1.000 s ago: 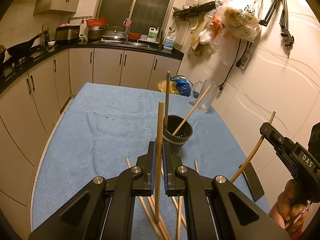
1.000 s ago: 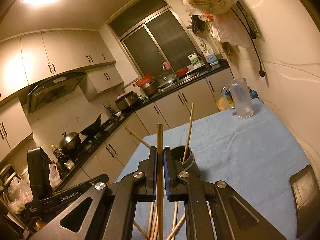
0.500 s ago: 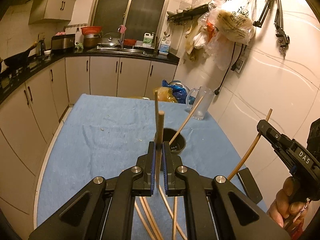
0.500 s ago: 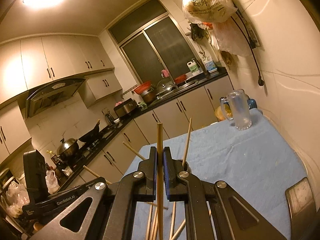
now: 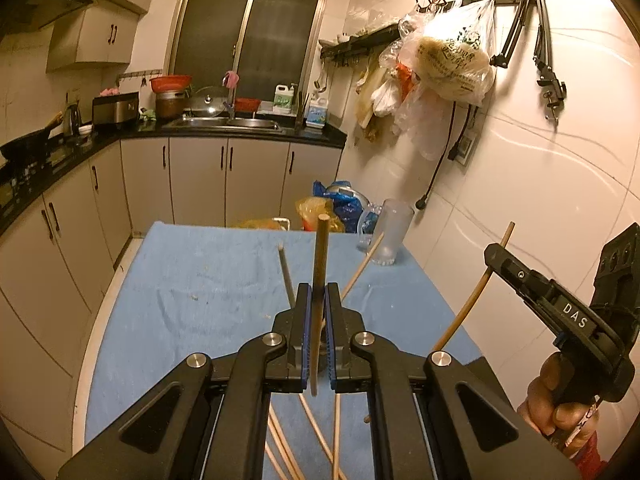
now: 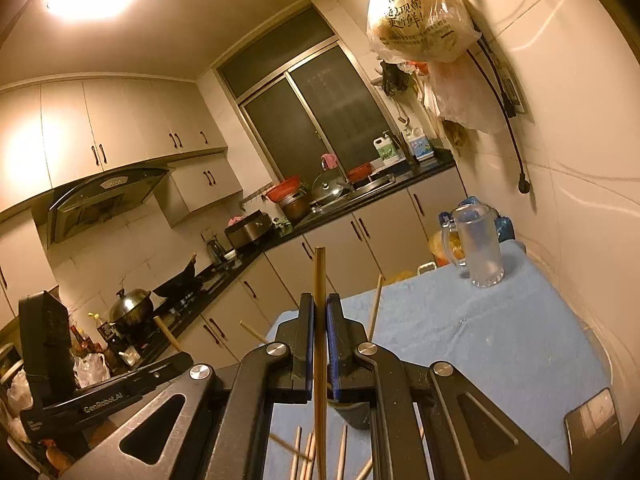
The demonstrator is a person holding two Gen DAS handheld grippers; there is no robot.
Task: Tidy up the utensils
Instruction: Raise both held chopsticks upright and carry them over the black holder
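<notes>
Chopsticks are light, stiff and slippery: your left gripper (image 5: pixel 316 316) pinches one chopstick (image 5: pixel 320 264) upright mid-shaft above the worktop (image 5: pixel 192 280), your right gripper (image 6: pixel 318 332) pinching another (image 6: pixel 319 276).

Brown wooden chopstick (image 5: pixel 320 264), round-ended, upright, pinched between blue pads near its lower part, lower tip hanging free above the blue cloth. Second chopstick (image 6: pixel 319 320), paler and square in section, likewise upright and clamped mid-length; from the left wrist view seen curving up at far right, tip near the wall. Two more sticks (image 5: pixel 362 266) leaning out of a dark holder (image 6: pixel 354 416), one grey-tipped toward the left, one light wood toward the right. Holder mostly hidden, only a dark rounded part visible. Loose chopsticks (image 5: pixel 316 432) scattered on the near cloth, crossing one another at angles.
</notes>
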